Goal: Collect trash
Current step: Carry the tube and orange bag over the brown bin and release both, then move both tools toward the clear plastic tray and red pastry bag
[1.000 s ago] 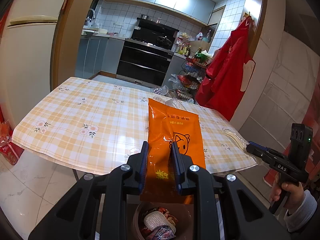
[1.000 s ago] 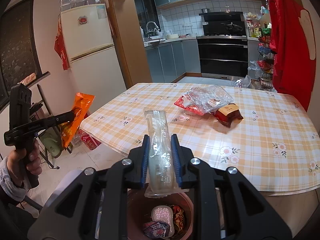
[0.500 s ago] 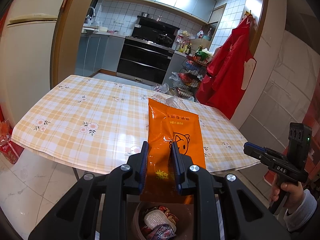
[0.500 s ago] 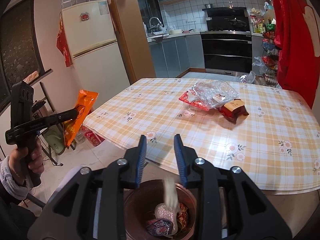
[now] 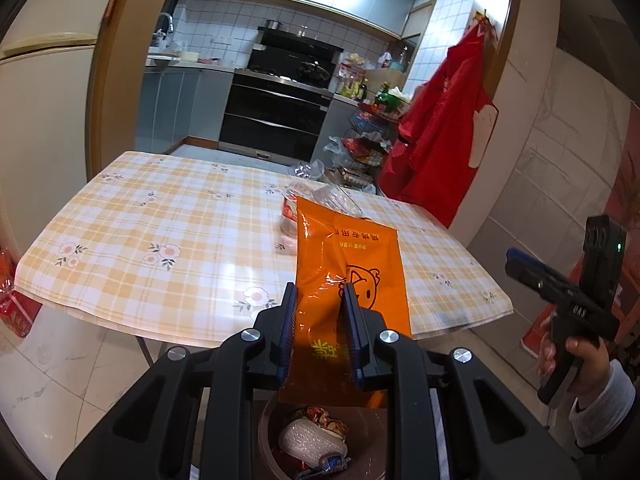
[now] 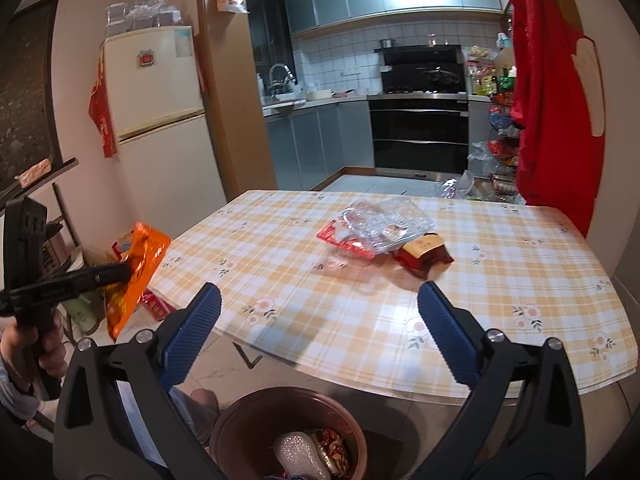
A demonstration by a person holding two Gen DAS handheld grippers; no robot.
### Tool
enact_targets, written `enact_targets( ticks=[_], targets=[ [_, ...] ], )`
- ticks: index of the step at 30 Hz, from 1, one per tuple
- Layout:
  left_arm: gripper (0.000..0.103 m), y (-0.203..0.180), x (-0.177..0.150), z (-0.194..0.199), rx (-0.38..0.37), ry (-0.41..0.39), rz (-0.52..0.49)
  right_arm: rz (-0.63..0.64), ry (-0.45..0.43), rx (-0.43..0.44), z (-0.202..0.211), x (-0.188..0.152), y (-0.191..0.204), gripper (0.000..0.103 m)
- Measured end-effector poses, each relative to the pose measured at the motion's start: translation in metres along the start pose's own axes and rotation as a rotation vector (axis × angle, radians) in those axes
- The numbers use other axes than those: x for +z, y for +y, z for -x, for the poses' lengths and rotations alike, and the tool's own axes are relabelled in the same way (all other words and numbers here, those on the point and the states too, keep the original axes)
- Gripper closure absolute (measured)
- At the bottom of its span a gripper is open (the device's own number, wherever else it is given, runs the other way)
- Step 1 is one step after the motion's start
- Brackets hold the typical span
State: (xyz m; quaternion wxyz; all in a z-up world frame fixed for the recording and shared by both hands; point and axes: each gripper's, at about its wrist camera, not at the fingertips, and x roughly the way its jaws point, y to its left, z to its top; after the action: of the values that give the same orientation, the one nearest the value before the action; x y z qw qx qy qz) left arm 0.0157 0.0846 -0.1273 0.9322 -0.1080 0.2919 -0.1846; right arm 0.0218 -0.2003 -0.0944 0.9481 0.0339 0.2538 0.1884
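Right gripper [image 6: 318, 300] spread wider, "DAS" label [image 5: 579, 312]

A table [image 6: 500, 280] under a yellow checked cloth with small flowers stands in the foreground. Behind it, through a wooden door frame [image 5: 106, 80], is a kitchen with grey cabinets [image 6: 320, 140], a black oven [image 6: 420, 132] below a range hood [image 6: 420, 54], white wall tiles and a sink tap [image 6: 278, 74]. A cream fridge [image 6: 160, 120] stands at the left wall. A red apron [image 6: 556, 92] hangs on the right, beside a wire rack [image 5: 366, 136] crowded with bottles and packets.
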Motion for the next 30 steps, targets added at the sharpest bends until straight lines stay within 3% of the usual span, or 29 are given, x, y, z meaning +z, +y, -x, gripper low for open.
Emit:
enact_targets(
  ticks=[18, 20, 22, 25, 30],
  targets=[
    [0.080, -0.040, -0.018, -0.021, -0.037, 0.104, -0.127, -0.123, -0.024, -0.127, 0.010, -0.001, -0.038, 0.006],
    [0.075, -0.043, -0.019, -0.021, -0.043, 0.107, -0.130, -0.130, -0.023, -0.129, 0.010, -0.002, -0.041, 0.006],
    [0.053, -0.044, -0.019, -0.019, -0.039, 0.091, -0.132, -0.131, -0.022, -0.132, 0.011, -0.003, -0.041, 0.006],
    [0.034, -0.045, -0.016, -0.016, -0.029, 0.069, -0.130, -0.135, -0.019, -0.133, 0.010, -0.004, -0.041, 0.006],
    [0.016, -0.036, -0.012, -0.013, 0.007, 0.047, -0.092, -0.139, -0.015, -0.136, 0.008, -0.005, -0.041, 0.006]
  ],
)
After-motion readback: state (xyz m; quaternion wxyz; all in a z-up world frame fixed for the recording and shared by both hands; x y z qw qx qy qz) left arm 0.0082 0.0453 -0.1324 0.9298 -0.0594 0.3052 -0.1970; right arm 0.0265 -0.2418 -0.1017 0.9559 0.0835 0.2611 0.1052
